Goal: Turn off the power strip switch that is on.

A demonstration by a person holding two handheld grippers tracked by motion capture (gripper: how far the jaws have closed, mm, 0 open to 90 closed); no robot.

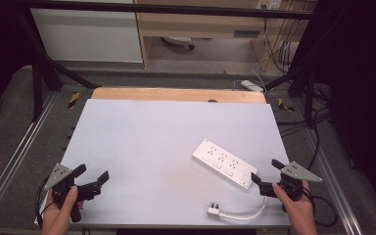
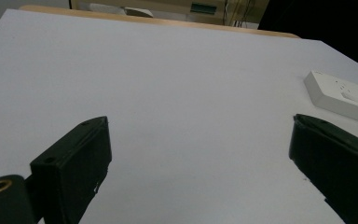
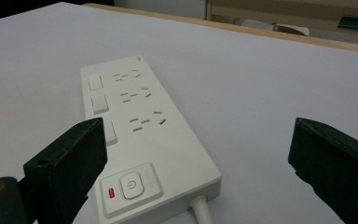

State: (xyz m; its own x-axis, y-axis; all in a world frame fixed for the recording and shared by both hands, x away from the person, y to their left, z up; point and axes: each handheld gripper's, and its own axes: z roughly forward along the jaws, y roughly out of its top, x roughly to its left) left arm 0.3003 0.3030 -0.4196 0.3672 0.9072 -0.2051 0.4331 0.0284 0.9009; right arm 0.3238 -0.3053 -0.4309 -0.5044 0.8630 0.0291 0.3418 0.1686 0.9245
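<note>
A white table top (image 1: 152, 147) with a wooden strip along its far edge takes up the middle of the high view, with grey floor and black frame bars around it and a pale cabinet in the upper part of the frame. The white power strip (image 1: 224, 163) lies flat at the lower right of the table, slanting from upper left to lower right, and its white cord (image 1: 247, 213) curls from its near end toward the bottom edge and ends in a plug (image 1: 214, 211). The right gripper (image 1: 264, 177), held in a hand at the lower right of the frame, sits just beside the strip's near end with its jaws spread wide and nothing between them; in the right gripper view the power strip (image 3: 140, 135) lies just ahead, between and beyond the jaws, its round power button (image 3: 129, 184) nearest. The left gripper (image 1: 94, 175), at the lower left of the high view, is well apart from the strip, jaws likewise released and empty; in the left gripper view the strip (image 2: 342, 95) shows at the right edge
</note>
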